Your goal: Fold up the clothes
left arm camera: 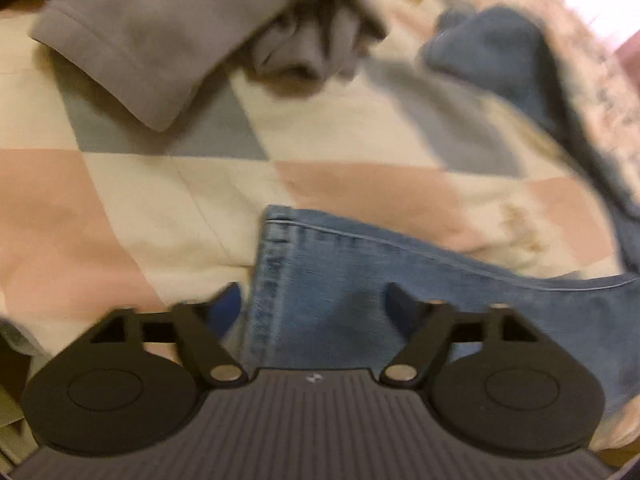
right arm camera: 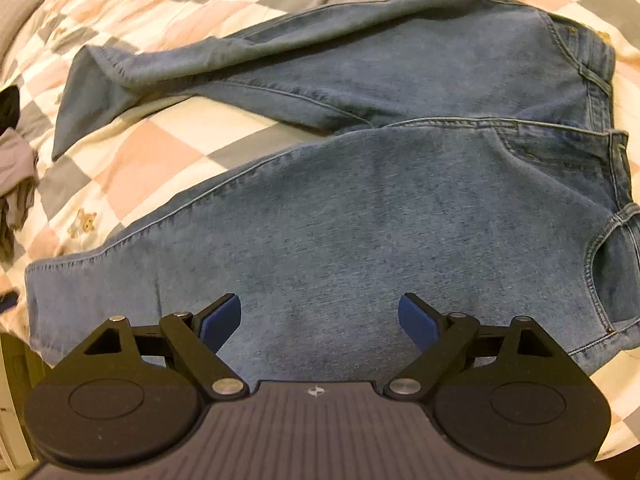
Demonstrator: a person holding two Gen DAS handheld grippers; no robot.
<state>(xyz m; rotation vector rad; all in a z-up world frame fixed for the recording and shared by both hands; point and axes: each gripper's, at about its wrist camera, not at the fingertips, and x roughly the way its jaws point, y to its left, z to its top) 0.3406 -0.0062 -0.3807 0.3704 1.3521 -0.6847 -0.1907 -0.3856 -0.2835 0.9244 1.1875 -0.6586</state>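
Left wrist view: left gripper spread wide, nothing between the fingers, hovering low over the hem end of one leg of the jeans; left blue pad just off the hem edge, over the checked quilt, right finger over denim. Hem stitching running up the middle of the view, leg trailing away to the right. Grey garment lying crumpled at the far side, well apart from the hem; a darker blue fold of cloth at upper right, probably the other leg, too blurred to confirm. Whole view smeared with motion. Right wrist view: right gripper likewise wide and holding nothing, both blue pads poised above the broad thigh of the near leg. Jeans laid across the quilt, waistband and pocket to the right, legs splayed apart to the left with a wedge of bedding between them; far leg's hem turned over. Small heap of other clothes at the left edge. Judged step: taking hold in order to bring one leg over the other. For a clean fold: left claw best lowered so the hem corner sits squarely between the pads, both layers pinched; right claw better shifted from mid-thigh to an outer seam or the waistband, flat cloth offering no edge to bite. Turned far hem worth flattening first; lift level and together, seams matched, to avoid dragging wrinkles.
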